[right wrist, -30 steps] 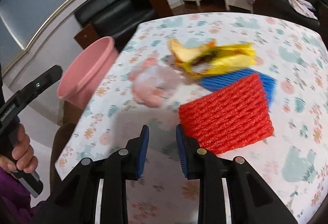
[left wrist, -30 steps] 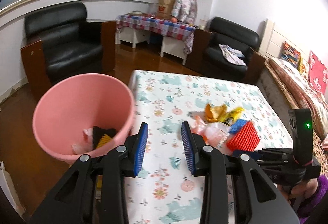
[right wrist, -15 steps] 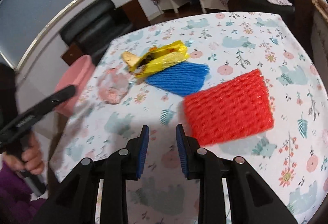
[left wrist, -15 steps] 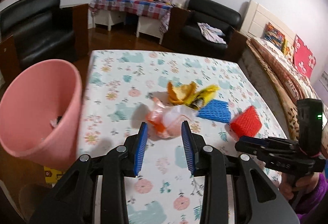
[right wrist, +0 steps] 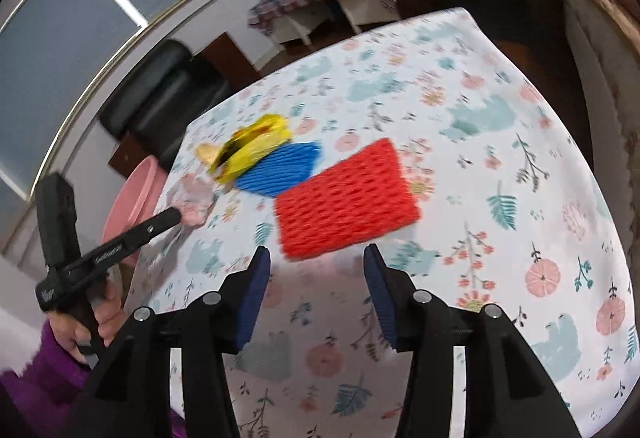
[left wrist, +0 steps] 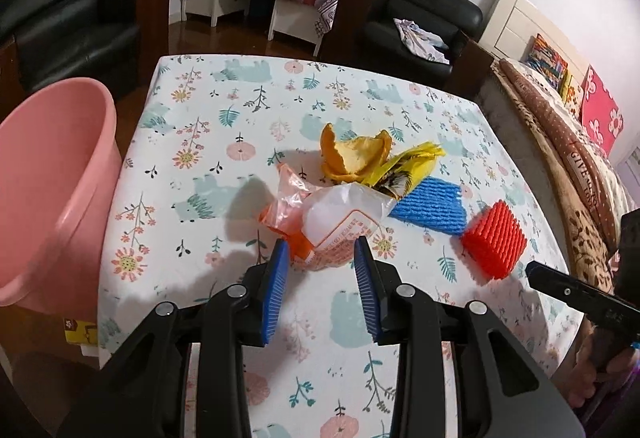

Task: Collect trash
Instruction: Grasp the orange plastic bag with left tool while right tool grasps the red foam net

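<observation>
Starting at the left, we see the pink bin (left wrist: pixel 52 193) beside the bench (left wrist: pixel 192 165). Our left gripper (left wrist: pixel 320 262) stands spread, its blue pads just short of the crumpled plastic bag (left wrist: pixel 332 222), touching nothing. Farther right lie orange peel (left wrist: pixel 352 155), a yellow wrapper (left wrist: pixel 412 167) and blue foam netting (left wrist: pixel 430 203). Our right gripper (right wrist: pixel 318 262) has just been opening, empty, just before the red foam netting (right wrist: pixel 344 197).

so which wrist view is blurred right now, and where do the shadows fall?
Right wrist: motion-smeared, red foam net and tablecloth print soft. Left wrist: sharp, plastic bag casts a shadow to its left; fisheye bends the far table edge.
</observation>
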The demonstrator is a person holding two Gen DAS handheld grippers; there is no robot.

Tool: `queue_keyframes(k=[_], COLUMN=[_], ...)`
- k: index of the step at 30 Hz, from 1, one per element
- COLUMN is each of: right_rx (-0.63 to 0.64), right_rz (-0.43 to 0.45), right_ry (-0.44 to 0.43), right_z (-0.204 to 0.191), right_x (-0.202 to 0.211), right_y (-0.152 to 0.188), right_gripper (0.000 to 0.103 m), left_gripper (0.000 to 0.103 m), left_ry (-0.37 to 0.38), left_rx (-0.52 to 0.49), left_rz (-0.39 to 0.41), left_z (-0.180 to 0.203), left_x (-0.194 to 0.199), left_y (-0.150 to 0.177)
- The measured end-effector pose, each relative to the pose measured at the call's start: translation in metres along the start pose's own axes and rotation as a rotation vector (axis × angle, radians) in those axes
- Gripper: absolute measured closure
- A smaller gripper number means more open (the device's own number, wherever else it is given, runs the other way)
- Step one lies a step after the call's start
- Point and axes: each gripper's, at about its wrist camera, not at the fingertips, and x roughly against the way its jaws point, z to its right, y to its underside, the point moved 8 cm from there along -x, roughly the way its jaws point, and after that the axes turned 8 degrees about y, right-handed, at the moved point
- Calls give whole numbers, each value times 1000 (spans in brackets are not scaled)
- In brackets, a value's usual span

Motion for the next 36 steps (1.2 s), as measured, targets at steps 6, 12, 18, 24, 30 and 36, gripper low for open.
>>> queue_keyframes(k=[6, 12, 18, 24, 30, 36], right_rx=[-64, -39, 22, 58, 106, 116], right_rz=[-16, -19, -4, -7, 3, 2], right_ry=[24, 59, 82, 94, 104, 104], right_z=[14, 12, 2, -8, -15, -12], right_x=[-16, -33, -45, -61, -59, -60], right_y=[-13, -32, -49, -55, -50, -46], right_gripper=[49, 49, 49, 49, 49, 49], left_gripper=[69, 69, 69, 69, 69, 69], left_ry=[-1, 9, 26, -1, 15, 99], left_rx=[10, 10, -13, 50, 113, 99], left_rz=[-11, -9, -16, 43, 35, 10], left_z=[0, 4, 2, -20, -27, -10], left_x=[-7, -13, 4, 26, 9, -8], left_y=[-3, -3, 2, -12, -28, -24])
